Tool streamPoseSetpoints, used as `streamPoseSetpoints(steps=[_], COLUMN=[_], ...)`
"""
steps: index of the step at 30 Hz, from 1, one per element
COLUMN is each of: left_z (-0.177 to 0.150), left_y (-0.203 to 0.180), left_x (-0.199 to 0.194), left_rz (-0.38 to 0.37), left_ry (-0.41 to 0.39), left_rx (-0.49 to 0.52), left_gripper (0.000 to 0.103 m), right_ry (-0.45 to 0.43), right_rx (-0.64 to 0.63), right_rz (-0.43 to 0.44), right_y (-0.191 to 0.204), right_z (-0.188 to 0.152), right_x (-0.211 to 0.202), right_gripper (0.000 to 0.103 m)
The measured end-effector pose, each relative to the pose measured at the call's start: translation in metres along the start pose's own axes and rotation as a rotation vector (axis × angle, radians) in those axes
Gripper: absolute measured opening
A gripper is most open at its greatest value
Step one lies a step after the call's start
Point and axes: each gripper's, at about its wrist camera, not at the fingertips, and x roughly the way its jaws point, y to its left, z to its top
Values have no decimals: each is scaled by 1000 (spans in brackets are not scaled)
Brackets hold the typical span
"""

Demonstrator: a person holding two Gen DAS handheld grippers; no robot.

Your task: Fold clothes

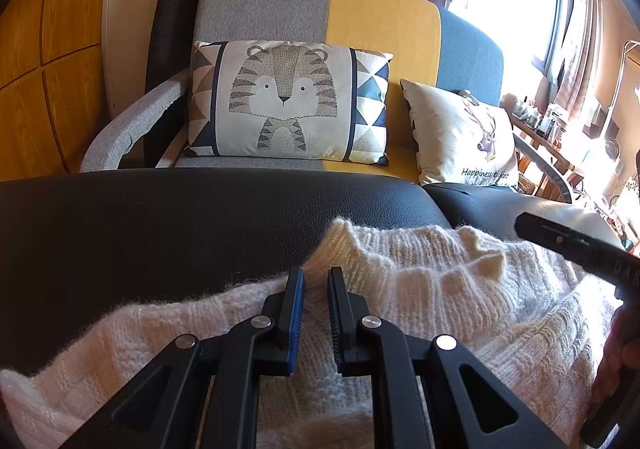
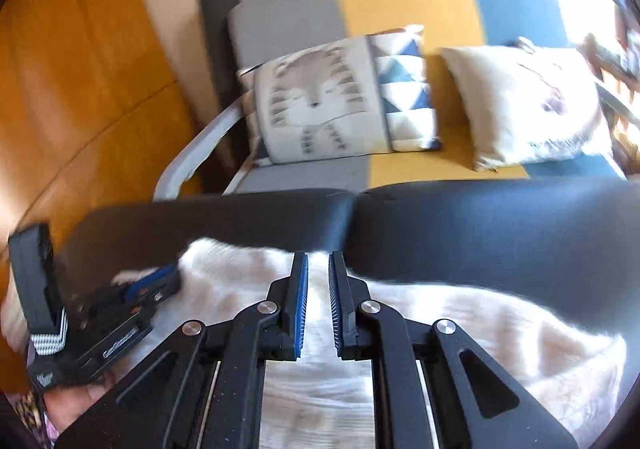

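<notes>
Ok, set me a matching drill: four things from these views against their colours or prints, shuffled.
Things:
1. sweater
2. bench cushion
3. left pillow
4. right pillow

Looks:
A. black leather-like
B. deer print
C. cream knit
D. tiger print

Pairs: 1-C, 2-A, 3-D, 4-B

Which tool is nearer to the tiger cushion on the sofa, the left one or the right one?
Left. The left tool lies over the white sweater directly below the tiger cushion; the right tool sits further toward the deer cushion.
</notes>
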Motion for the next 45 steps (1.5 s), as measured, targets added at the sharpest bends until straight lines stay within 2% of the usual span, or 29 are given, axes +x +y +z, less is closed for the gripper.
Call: streamPoseSetpoints(steps=[4,6,8,11,13,16,18,20,23,25,28,29,31,33,37,38,40,42,45], left_z=[0,0,0,1,1,1,1,1,0,1,1,1,1,1,1,1,2,2,1], left_y=[-1,-1,-1,-1,0,1,2,2,2,2,2,2,2,2,3,3,4,5,4], left_x=[-1,-1,0,0,0,0,0,0,0,0,0,0,0,0,0,0,0,0,0], left_rz=[3,4,5,7,4,3,3,3,3,3,2,2,2,2,1,-1,-6,-9,-4], left_ry=[0,1,1,1,1,0,0,-1,-2,-2,-2,-2,-2,-2,-2,-2,-1,0,-1], left_rx=[1,2,2,4,1,0,0,0,0,0,1,1,1,1,0,-1,-6,-9,-5], left_gripper=[12,12,12,12,12,12,12,12,12,12,12,12,12,12,12,12,12,12,12], right_ry=[87,166,182,164,91,-35,-52,-13,90,150,190,197,206,186,167,170,150,61,19], right_rx=[-21,-41,-33,33,99,250,328,271,19,-144,-247,-262,-278,-243,-267,-265,-209,-114,-93], right_rz=[53,48,28,44,96,83,109,116,3,-75,-143,-165,-208,-222,-247,-229,-162,-116,-202], right_y=[0,4,3,-7,-19,-46,-61,-54,-20,3,19,21,23,21,28,26,15,-2,-22], right_z=[2,0,0,2,2,-1,-2,5,20,23,22,21,20,16,10,11,16,21,17], right_x=[19,36,39,36,23,2,-3,-2,8,20,35,39,46,47,51,49,36,7,-22], right_gripper=[10,12,12,11,11,13,13,13,13,19,20,19,8,5,7,11,12,12,12])
